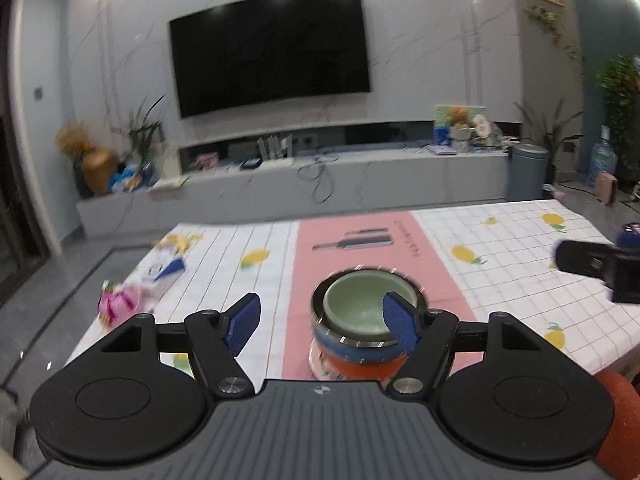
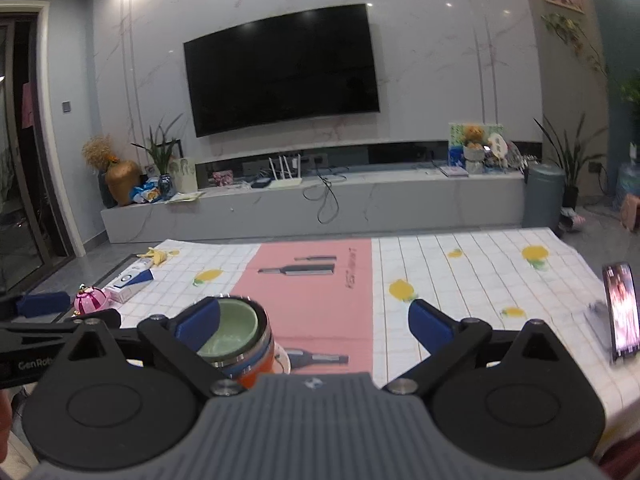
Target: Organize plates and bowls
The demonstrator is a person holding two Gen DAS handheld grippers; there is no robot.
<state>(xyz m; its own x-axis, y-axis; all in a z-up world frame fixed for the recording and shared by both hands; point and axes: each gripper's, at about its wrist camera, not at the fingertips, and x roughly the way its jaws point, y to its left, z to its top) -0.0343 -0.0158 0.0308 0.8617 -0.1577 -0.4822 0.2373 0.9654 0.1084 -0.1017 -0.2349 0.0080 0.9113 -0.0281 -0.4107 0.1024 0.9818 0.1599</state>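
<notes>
A stack of bowls [image 1: 356,332] stands on the pink strip of the tablecloth near the table's front edge: a pale green bowl [image 1: 354,300] on top, a steel-rimmed one, then blue and orange ones below. My left gripper [image 1: 322,322] is open above the table, its right pad in front of the stack's right rim. The stack also shows in the right wrist view [image 2: 240,340]. My right gripper [image 2: 316,326] is open and empty, its left pad in front of the green bowl [image 2: 234,330]. The left gripper body shows at the left edge of that view.
A checked tablecloth [image 2: 460,280] with lemons covers the table. A pink round ornament [image 2: 90,300], a blue-white box [image 2: 130,282] and yellow scraps [image 2: 158,256] lie at the left. A phone [image 2: 622,312] leans at the right edge. A TV wall and low cabinet stand beyond.
</notes>
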